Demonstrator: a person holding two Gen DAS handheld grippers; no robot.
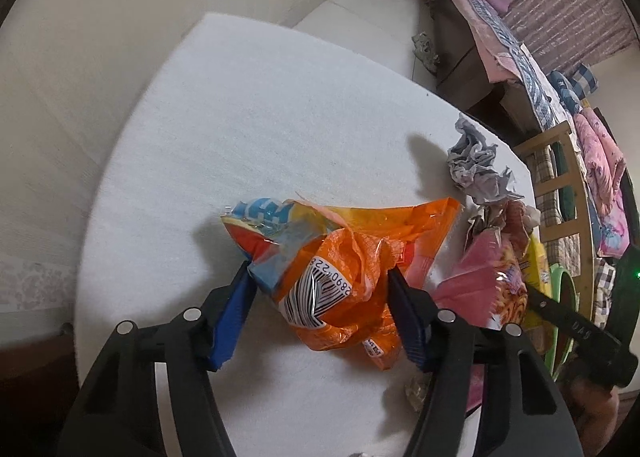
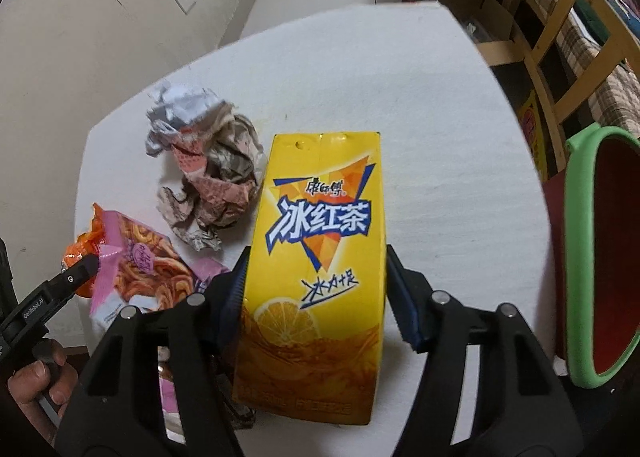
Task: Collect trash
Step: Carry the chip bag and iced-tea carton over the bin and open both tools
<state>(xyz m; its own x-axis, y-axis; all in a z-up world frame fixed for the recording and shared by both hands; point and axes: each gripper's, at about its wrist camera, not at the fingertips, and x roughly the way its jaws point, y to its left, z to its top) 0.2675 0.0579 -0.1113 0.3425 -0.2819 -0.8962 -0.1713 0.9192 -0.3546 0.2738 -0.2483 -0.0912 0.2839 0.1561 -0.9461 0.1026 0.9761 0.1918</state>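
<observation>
My left gripper (image 1: pixel 320 277) is shut on a crumpled orange snack bag (image 1: pixel 344 277) over the white table (image 1: pixel 240 129). My right gripper (image 2: pixel 316 261) is shut on a yellow iced-tea carton (image 2: pixel 320 257), held above the table (image 2: pixel 440 137). A pink snack wrapper (image 2: pixel 140 269) lies on the table left of the carton; it also shows in the left wrist view (image 1: pixel 480 285). A wad of crumpled paper (image 2: pixel 204 161) lies beyond it, and shows in the left wrist view (image 1: pixel 476 161) at the table's right edge. The left gripper's finger (image 2: pixel 76 277) shows at the left edge of the right wrist view.
A green-rimmed bin (image 2: pixel 592 257) with a dark red inside stands right of the table; its rim shows in the left wrist view (image 1: pixel 564 289). A wooden frame (image 2: pixel 560 57) with bedding stands behind it. A wall (image 1: pixel 100 57) runs along the left.
</observation>
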